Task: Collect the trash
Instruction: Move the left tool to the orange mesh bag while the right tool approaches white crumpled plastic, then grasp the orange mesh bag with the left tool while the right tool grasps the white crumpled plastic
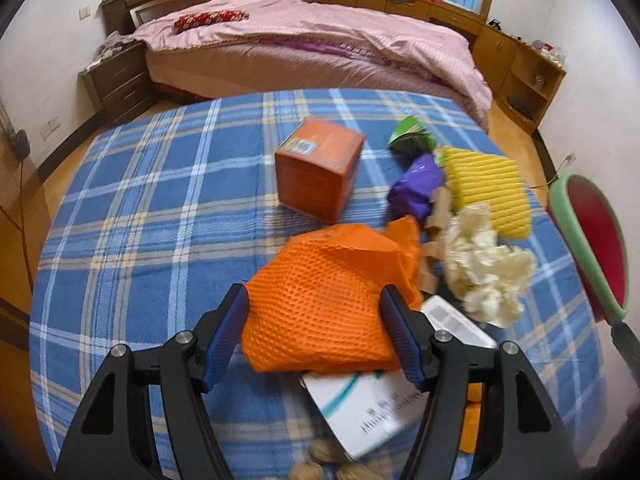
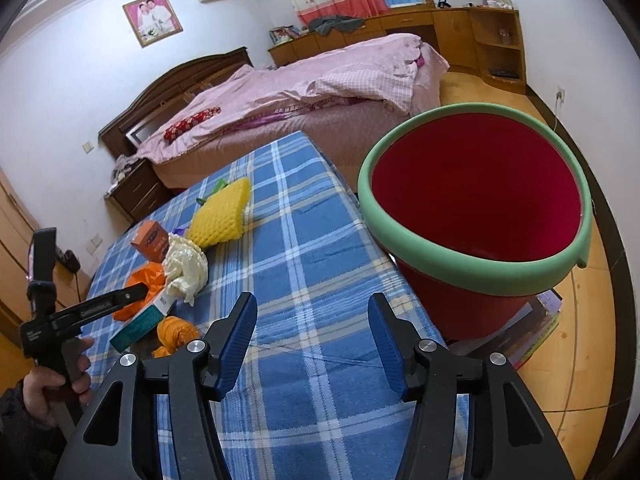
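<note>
Blue plaid tablecloth (image 1: 160, 208) covers the work table, with a pink-quilted bed (image 1: 304, 40) behind it. Trash lies clustered on the cloth: an orange mesh foam sleeve (image 1: 320, 304), an orange cardboard box (image 1: 318, 168), a purple wrapper (image 1: 416, 188), a yellow ribbed foam sleeve (image 1: 490, 192), a crumpled cream plastic wad (image 1: 484, 268) and a white printed carton (image 1: 360, 412) partly under the orange sleeve. Left gripper (image 1: 314, 334) is spread wide, its blue pads (image 1: 226, 344) flanking the orange mesh foam sleeve without clamping it. Right gripper (image 2: 312, 344) is likewise released, holding nothing above bare cloth. Red bucket with green foam rim (image 2: 476, 276) stands just beside the table's right edge.
</note>
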Demonstrator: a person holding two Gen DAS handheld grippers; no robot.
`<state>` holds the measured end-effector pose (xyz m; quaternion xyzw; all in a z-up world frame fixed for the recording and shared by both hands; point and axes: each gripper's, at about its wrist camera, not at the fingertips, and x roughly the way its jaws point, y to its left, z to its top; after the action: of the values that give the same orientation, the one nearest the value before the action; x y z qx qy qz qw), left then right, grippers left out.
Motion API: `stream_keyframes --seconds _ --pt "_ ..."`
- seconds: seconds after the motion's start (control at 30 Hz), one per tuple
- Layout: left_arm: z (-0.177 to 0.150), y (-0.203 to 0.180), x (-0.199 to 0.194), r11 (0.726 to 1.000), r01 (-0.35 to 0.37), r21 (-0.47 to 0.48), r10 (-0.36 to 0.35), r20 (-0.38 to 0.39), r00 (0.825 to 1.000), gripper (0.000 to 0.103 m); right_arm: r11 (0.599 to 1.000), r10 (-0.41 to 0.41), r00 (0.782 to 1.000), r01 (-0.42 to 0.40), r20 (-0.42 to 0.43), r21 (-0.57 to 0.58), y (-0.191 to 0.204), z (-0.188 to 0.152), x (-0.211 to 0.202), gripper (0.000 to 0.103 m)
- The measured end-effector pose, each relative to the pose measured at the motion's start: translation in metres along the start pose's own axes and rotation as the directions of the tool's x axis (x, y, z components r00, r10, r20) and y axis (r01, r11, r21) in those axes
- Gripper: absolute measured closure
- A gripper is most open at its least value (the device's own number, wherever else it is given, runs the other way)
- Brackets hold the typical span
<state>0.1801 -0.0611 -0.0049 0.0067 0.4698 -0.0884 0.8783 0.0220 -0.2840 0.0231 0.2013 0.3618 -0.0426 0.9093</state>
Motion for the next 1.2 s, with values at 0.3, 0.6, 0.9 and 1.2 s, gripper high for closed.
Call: stream_keyframes --seconds 0.3,0.6,0.9,1.2 --pt "-0.006 0.005 0.012 0.999 -0.025 -0.02 0.025 0.001 1.0 0.03 1.0 -0.006 1.0 0.005 -0.022 -0.026 0.01 0.0 0.009 0.044" --pt "-0.007 0.003 0.011 1.0 -0.022 -0.002 0.022 0.029 0.999 0.042 0.994 0.018 0.999 -0.022 -0.04 -0.102 0.038 0.007 0.021 0.044" --pt "-0.009 0.015 -0.001 0.993 0.102 -0.06 -0.099 0.041 0.994 0.084 0.981 0.06 0.995 -0.074 -0.081 -0.179 0.078 0.017 0.048 0.044" --pt "-0.014 0.055 -0.033 0.98 0.1 -0.169 -0.08 0.122 0.989 0.085 0.973 0.104 0.98 -0.136 -0.17 -0.188 0.105 0.016 0.092 0.044"
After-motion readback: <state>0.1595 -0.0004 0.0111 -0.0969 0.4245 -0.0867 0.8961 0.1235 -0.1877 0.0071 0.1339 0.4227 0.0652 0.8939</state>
